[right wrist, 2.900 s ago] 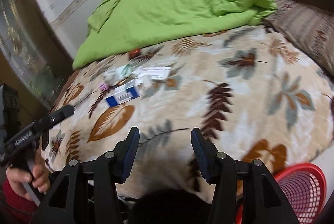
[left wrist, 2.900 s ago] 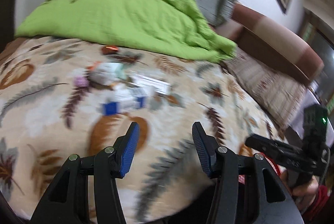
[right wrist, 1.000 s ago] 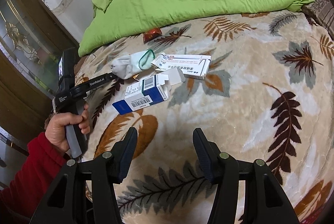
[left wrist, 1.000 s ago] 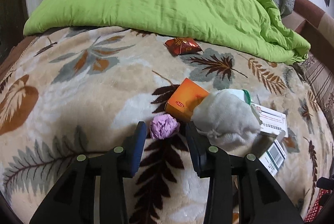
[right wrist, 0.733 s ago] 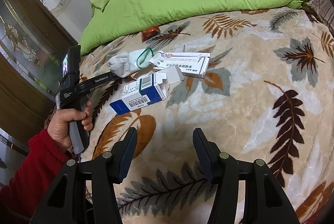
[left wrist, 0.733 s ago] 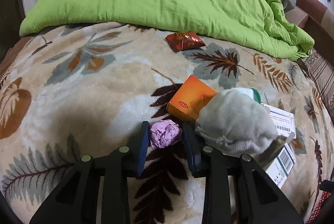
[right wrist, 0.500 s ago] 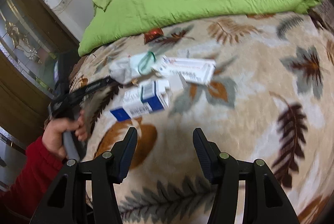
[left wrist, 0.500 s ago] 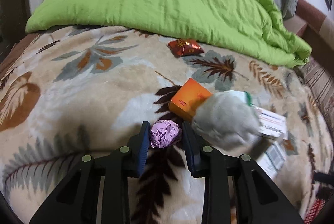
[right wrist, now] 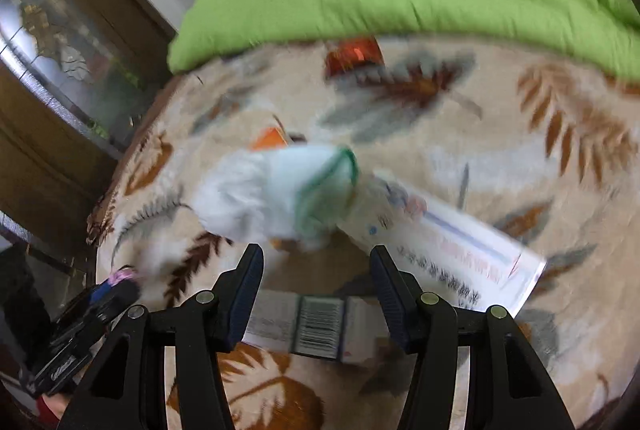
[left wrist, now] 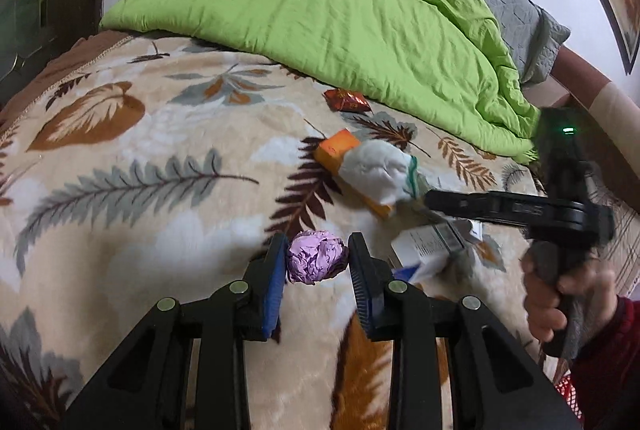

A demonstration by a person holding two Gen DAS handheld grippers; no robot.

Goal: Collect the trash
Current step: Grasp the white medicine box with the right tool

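Note:
My left gripper (left wrist: 317,264) is shut on a crumpled purple paper ball (left wrist: 316,262) and holds it just above the leaf-patterned blanket (left wrist: 120,197). My right gripper (right wrist: 316,270) is open and hovers over the trash pile. Ahead of it lie a white sock with a green cuff (right wrist: 280,189), a white printed box (right wrist: 452,250) and, under its jaws, a barcode box (right wrist: 320,326). An orange box (left wrist: 340,149) lies under the sock (left wrist: 380,169). A red foil wrapper (left wrist: 346,99) lies near the quilt. The right gripper shows in the left wrist view (left wrist: 432,197).
A green quilt (left wrist: 340,1) is heaped at the back of the bed, with a grey pillow (left wrist: 508,1) behind it. A red basket (left wrist: 568,394) peeks in at the lower right. A wooden glass-front cabinet (right wrist: 60,69) stands left of the bed.
My left gripper closed on the purple paper ball and lifted it back from the pile. My right gripper moved forward and down over the sock and boxes; its view is blurred with motion.

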